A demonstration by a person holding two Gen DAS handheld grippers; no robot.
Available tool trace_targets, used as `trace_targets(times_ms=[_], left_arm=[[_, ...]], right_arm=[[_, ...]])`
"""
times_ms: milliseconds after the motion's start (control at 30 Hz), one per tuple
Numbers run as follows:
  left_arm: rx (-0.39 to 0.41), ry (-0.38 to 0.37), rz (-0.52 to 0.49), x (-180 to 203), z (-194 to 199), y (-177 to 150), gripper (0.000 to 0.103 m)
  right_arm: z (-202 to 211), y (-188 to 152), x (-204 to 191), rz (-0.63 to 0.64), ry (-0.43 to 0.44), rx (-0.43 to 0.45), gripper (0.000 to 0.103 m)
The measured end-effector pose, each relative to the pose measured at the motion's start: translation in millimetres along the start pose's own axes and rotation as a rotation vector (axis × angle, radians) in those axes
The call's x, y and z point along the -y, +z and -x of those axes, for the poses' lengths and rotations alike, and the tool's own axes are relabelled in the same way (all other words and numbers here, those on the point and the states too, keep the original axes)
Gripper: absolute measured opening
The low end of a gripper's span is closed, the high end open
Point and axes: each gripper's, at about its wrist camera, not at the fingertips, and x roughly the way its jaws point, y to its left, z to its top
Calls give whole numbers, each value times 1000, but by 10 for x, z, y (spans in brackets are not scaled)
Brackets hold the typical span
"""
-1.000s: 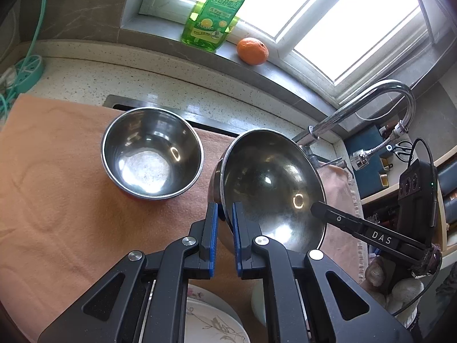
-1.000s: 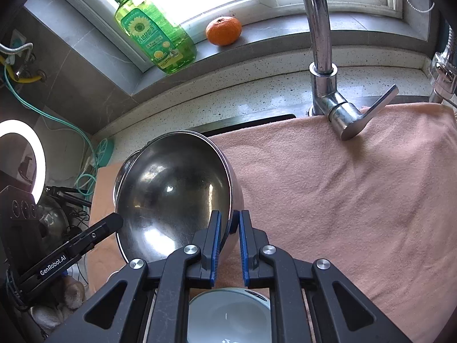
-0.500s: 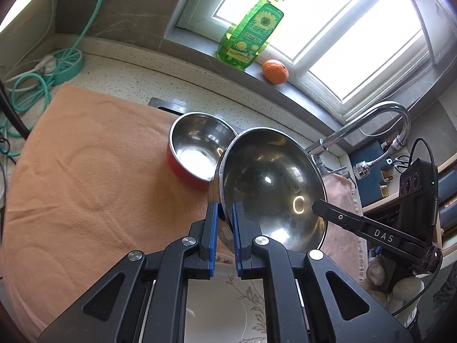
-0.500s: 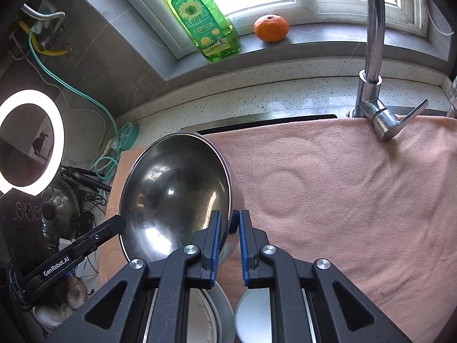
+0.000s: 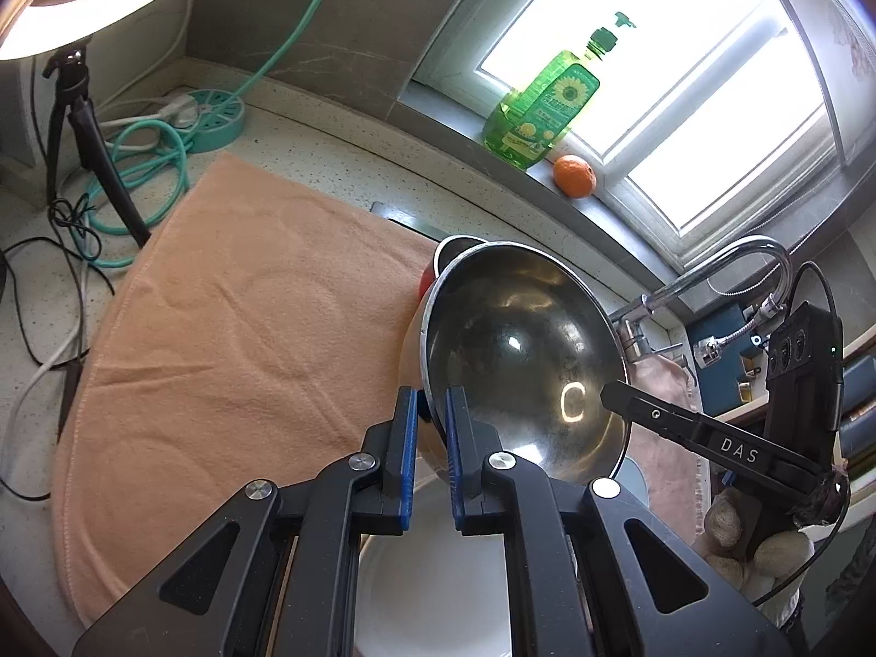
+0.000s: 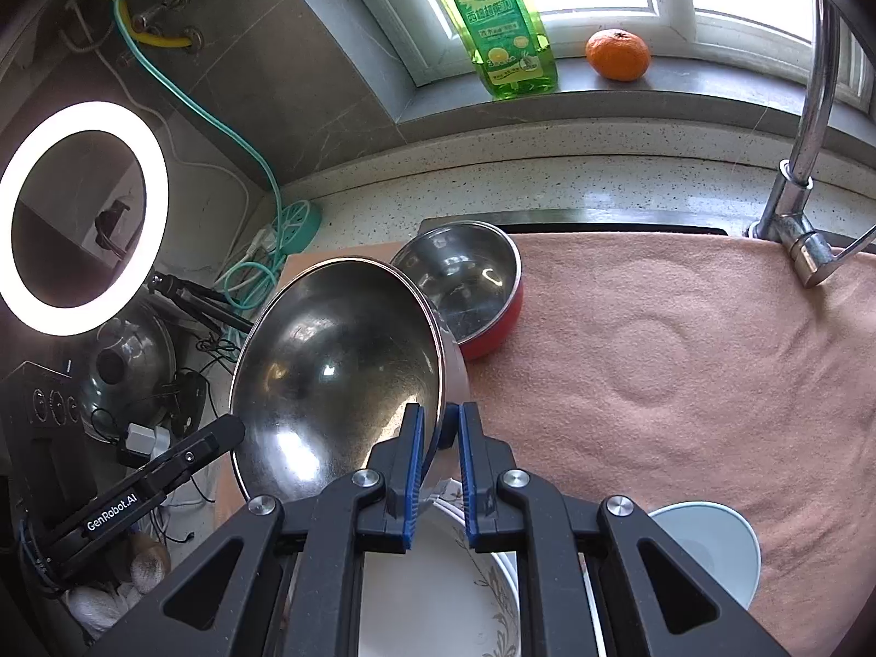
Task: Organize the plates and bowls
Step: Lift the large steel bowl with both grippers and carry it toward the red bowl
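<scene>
A large steel bowl (image 5: 520,361) (image 6: 334,378) is held up in the air, tilted, between both grippers. My left gripper (image 5: 427,438) is shut on its near rim. My right gripper (image 6: 438,449) is shut on the opposite rim. A smaller steel bowl with a red outside (image 6: 471,284) sits on the orange towel (image 6: 684,361) behind it; in the left wrist view only its edge (image 5: 457,243) shows. A white plate with a leaf pattern (image 6: 438,575) (image 5: 438,564) lies below the grippers. A pale blue bowl (image 6: 712,542) sits at the right front.
A chrome tap (image 6: 805,164) stands at the back right. A green soap bottle (image 6: 498,16) and an orange (image 6: 618,55) are on the window sill. A ring light (image 6: 82,219), tripod (image 5: 82,126) and cables (image 5: 137,164) are at the left.
Both grippers have lifted the large steel bowl up and back toward the left, away from the red-sided bowl. The white plate has come into view below.
</scene>
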Motion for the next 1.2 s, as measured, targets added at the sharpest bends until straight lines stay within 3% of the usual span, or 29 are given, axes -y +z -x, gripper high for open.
trace_targets(times_ms=[667, 1200], left_arm=[[43, 78, 125, -815, 481, -256, 8], [19, 128, 178, -1217, 504, -403, 8]], right_arm=[[-442, -268, -816, 119, 54, -88, 12], [-820, -446, -1072, 152, 52, -160, 12]])
